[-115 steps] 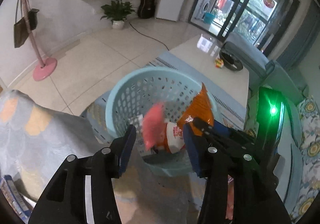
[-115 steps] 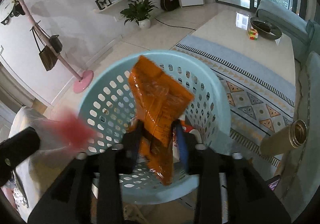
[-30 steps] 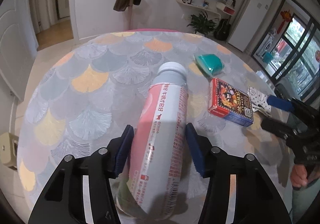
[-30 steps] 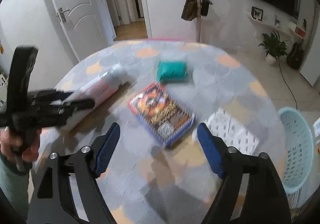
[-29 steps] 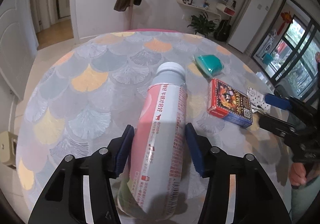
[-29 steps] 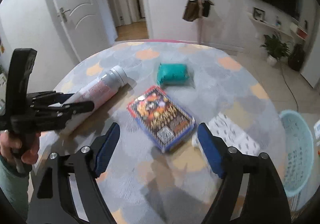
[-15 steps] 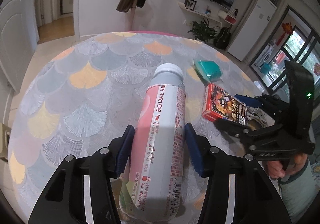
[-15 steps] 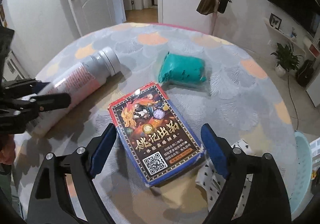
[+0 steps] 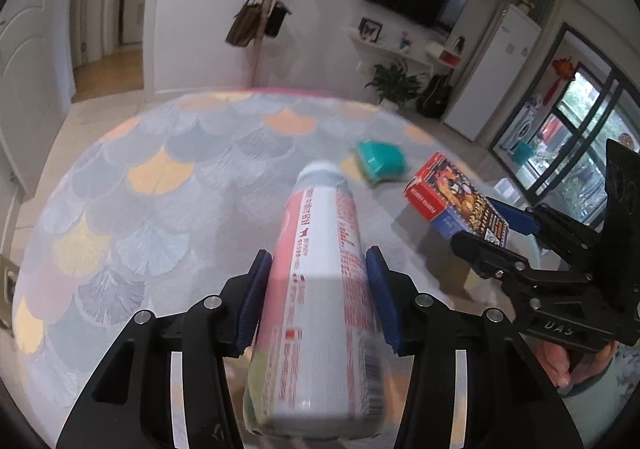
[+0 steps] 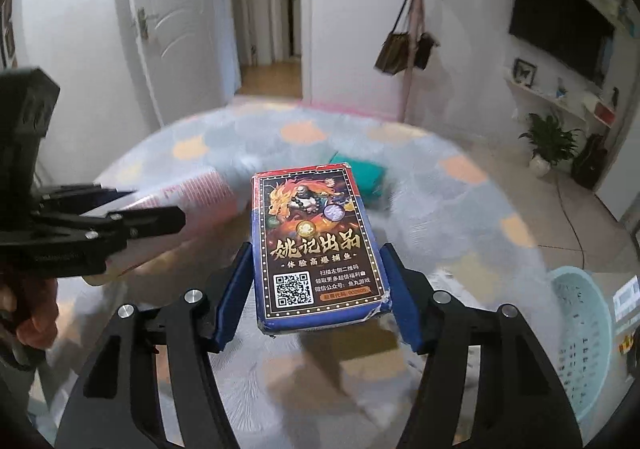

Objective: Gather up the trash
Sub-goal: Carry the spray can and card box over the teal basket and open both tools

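1. The left tongs [image 9: 318, 299] are closing on a pink-and-white plastic bottle [image 9: 320, 285]. Their blue pads press its sides just below the middle, and the capped end points away over the desk [image 9: 120, 189].
2. The bottle looks light and probably empty. Its smooth printed sleeve seems slippery and its thin wall may dent under a hard squeeze. A hold across the middle of the round body, as here, appears the safest, since an end grip would let it swing.
3. The right tongs [image 10: 316, 285] are closing around a playing-card box [image 10: 316, 245]. The box sits between the blue pads near its end with the code square. The left pad meets its edge; on the right side contact cannot be judged for certain.
4. The box reads as stiff cardboard with flat sides and one dented corner. It likely weighs little, and its long edges give the pads flat faces to bear on. It appears raised off the desk rather than lying on it.
5. Counted: one bottle, one card box, one teal packet [image 9: 380, 165] on the desk beyond them, and one pale blue laundry basket [image 10: 580, 325] down on the floor at the desk's right.
6. Two bags [image 9: 256, 21] hang on a pink stand behind.
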`<state>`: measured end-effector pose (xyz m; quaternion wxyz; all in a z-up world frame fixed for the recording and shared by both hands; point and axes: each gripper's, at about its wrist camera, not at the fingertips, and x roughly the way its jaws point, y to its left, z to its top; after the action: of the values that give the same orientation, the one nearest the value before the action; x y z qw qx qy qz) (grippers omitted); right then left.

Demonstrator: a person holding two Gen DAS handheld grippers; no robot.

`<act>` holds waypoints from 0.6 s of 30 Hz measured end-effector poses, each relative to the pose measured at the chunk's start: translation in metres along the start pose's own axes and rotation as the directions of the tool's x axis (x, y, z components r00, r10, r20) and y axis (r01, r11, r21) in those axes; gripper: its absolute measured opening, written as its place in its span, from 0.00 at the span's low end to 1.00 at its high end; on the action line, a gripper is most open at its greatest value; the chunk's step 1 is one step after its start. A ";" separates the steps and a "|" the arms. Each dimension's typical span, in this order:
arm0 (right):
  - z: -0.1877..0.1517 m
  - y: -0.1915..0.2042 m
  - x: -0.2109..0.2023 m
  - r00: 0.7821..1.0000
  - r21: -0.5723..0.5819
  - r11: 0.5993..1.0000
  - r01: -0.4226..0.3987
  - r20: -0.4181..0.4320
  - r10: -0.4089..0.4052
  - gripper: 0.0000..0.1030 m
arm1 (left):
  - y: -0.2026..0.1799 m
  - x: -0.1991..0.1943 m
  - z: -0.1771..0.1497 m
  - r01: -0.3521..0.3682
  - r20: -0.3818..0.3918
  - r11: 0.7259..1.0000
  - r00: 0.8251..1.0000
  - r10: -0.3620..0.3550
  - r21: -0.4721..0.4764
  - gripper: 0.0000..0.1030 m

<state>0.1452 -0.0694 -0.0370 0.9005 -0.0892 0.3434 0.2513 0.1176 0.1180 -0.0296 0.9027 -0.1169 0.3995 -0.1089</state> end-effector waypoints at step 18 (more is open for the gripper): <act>-0.025 -0.136 -0.140 0.910 0.223 0.912 0.344 0.159 -0.382 0.58 | -0.169 -0.015 0.045 0.169 0.118 0.952 0.972 -0.204 0.257 0.45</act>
<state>0.1118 -0.2486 0.0354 0.9656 -0.0396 0.2514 0.0524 0.1240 -0.0324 0.0605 0.9221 -0.0491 0.3044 -0.2337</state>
